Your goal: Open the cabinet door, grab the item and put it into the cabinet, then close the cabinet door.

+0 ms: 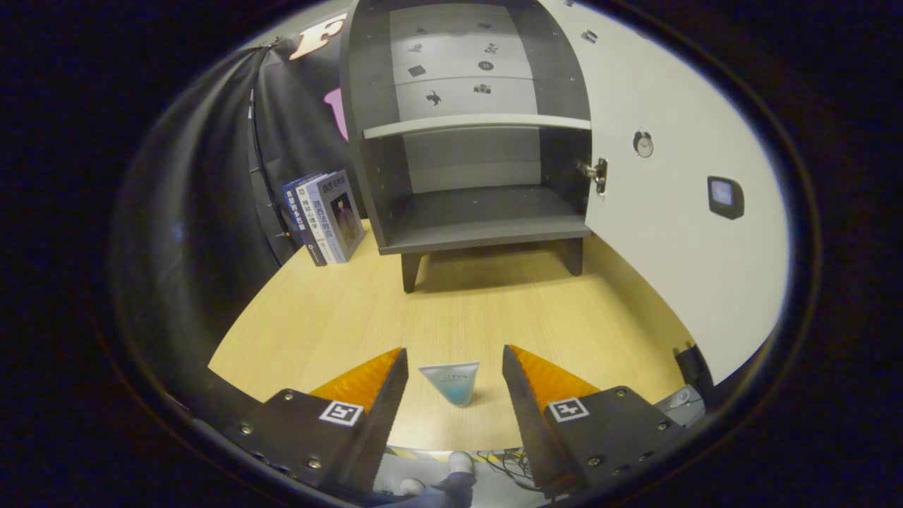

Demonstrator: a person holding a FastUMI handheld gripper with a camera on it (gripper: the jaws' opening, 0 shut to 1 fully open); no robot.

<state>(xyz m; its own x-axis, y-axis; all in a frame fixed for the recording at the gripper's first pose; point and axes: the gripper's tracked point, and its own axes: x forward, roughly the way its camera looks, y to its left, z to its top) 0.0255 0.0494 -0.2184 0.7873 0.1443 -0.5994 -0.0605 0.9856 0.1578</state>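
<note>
Tube, one only, stands cap-down on the table between the fingers of the gripper, touching neither; the gripper is spread open around it. Small, soft plastic by the look, likely light, squashy and a bit slick; the flat crimped top is wide, so a gentle pinch across the lower body seems safest, or it may tip. Beyond the fingers, bare wood. Farther on, one cabinet on short legs, one shelf inside, both compartments empty. One door already swung open to its right. Books, about three, lean left of the cabinet.
</note>
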